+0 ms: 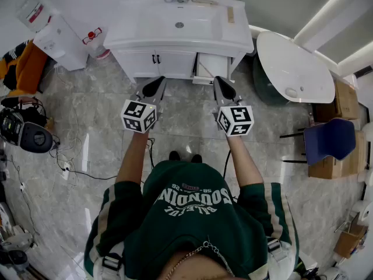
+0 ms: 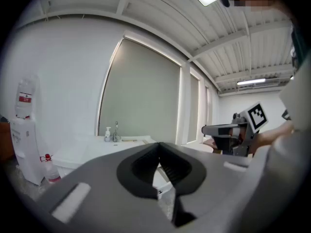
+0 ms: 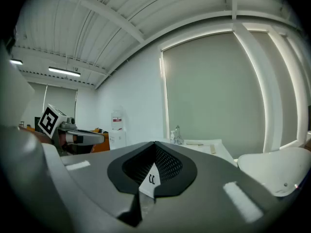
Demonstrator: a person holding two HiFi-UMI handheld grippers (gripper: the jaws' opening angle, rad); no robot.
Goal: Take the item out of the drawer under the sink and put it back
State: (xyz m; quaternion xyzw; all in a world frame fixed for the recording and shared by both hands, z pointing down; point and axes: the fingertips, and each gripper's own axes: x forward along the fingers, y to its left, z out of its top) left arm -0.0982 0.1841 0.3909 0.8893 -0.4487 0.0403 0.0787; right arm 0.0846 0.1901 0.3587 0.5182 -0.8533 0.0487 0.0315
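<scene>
- I am holding my left gripper (image 2: 159, 145) with its jaws pressed together and nothing between the pads. I have nothing to carry yet.
- My right gripper (image 3: 154, 148) is closed in the same way. Only a small white tag of its own is showing in the gap, so it is carrying nothing either.
- I am pointing both grippers nearly level, side by side and apart, out ahead of my chest. They are aiming at the white cabinet (image 1: 175, 63) because I am lining up on its front.
- Both are hanging over bare floor (image 1: 186, 118), well short of the cabinet and touching nothing.
- The drawer (image 1: 211, 69) is sitting under the sink (image 1: 145, 25), right of the double doors (image 1: 155, 60). It seems to be standing out a little toward me, on my right gripper's side.
- I am taking the item to be lying inside that drawer, but no view is showing it. I cannot tell which way it is pointing or how its long axis is running.
</scene>
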